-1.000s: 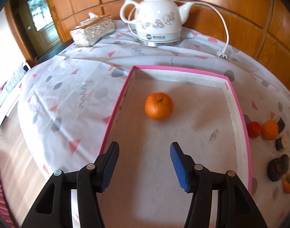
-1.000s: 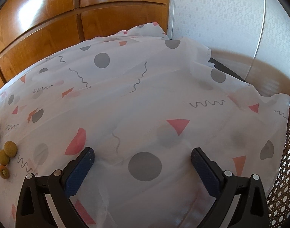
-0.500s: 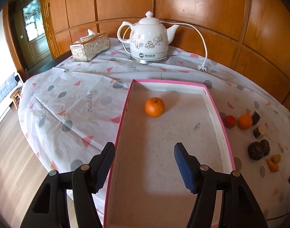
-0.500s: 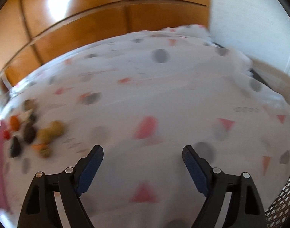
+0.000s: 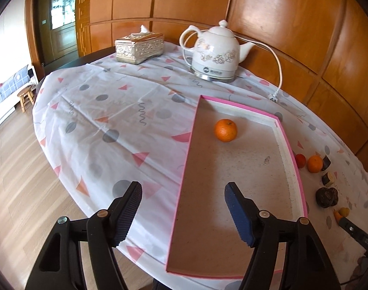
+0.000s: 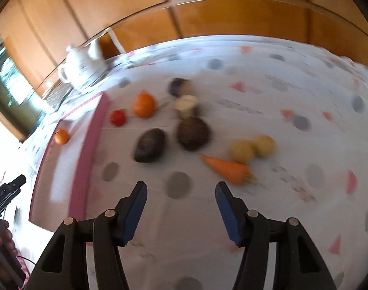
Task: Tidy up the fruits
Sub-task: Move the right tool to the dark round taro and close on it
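Note:
A pink-rimmed tray (image 5: 291, 152) lies on the patterned tablecloth with one orange (image 5: 225, 130) in its far half. My left gripper (image 5: 182, 213) is open and empty above the tray's near left edge. Right of the tray lie a small red fruit (image 6: 117, 117), an orange (image 6: 144, 105), two dark fruits (image 6: 193, 133), two yellow fruits (image 6: 252, 148) and a carrot (image 6: 226, 168). My right gripper (image 6: 180, 211) is open and empty, just short of this group; its view is blurred. The tray's rim (image 6: 92, 145) shows at its left.
A white kettle (image 5: 215, 55) with a cord and plug (image 5: 273, 96) stands behind the tray. A silver tissue box (image 5: 139, 47) stands at the back left. The table edge drops to a wood floor on the left. The other gripper's tip (image 5: 357, 233) shows at the lower right.
My left gripper has pulled back and up from the tray and swung left. My right gripper has swung left from bare tablecloth to face the fruit group.

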Tool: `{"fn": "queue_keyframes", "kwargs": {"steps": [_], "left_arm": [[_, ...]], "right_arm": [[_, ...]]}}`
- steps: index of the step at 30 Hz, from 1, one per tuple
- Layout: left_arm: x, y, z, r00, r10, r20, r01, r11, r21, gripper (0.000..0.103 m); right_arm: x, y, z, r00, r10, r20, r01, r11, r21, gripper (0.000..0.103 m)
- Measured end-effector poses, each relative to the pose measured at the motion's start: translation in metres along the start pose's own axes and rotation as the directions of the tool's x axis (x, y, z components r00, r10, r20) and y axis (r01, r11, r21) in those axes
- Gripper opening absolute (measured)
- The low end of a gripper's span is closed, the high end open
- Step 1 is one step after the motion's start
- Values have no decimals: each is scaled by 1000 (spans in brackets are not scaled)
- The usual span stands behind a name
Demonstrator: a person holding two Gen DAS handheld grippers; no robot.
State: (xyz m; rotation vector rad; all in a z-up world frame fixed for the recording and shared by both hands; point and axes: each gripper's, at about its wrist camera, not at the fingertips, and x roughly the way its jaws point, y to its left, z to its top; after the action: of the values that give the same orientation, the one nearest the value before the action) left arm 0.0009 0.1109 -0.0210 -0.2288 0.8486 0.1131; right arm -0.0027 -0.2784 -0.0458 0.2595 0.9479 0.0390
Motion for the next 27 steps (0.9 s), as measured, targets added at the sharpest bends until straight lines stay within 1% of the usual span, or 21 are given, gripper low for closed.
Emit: {"fn": "queue_keyframes", "kwargs": {"steps": [3,7,9,16,18,19,20,22,27], "left_arm": [[-1,3,0,1000,-2,0,2,1000,-13,72],[-3,4,-1,1000,-9,2,9,1000,-21,72],[-3,5,-1,1000,-9,0,9,1000,-23,74],[0,7,-3,1000,-1,-8,1,1000,-31,75],[0,8,-3,1000,8,-8,-8,999,-36,77],[0,10,-3,1000,13,-8,-13,999,-42,78],[0,11,-3,1000,16,-7,-17,999,-47,79],[0,15,-3,1000,28,-8,-28,998,-58,79],[-2,24,-3,998,58,-4,-58,995,-85,82]], "right_arm": [[13,16,11,1000,12,-23,-13,999,-48,60],[33,31,22,999,-24,-40,20,995,-96,60],[38,34,26,998,-30,-48,25,994,-109,60],[61,44,35,994,-69,-81,55,986,-158,60],[65,49,35,994,-81,-79,66,981,-183,60],[67,52,35,992,-101,-72,84,974,-210,59],[69,54,35,991,-114,-67,96,970,-225,53],[72,56,34,990,-129,-64,110,962,-250,48],[72,53,33,992,-111,-55,93,961,-258,47]]}}
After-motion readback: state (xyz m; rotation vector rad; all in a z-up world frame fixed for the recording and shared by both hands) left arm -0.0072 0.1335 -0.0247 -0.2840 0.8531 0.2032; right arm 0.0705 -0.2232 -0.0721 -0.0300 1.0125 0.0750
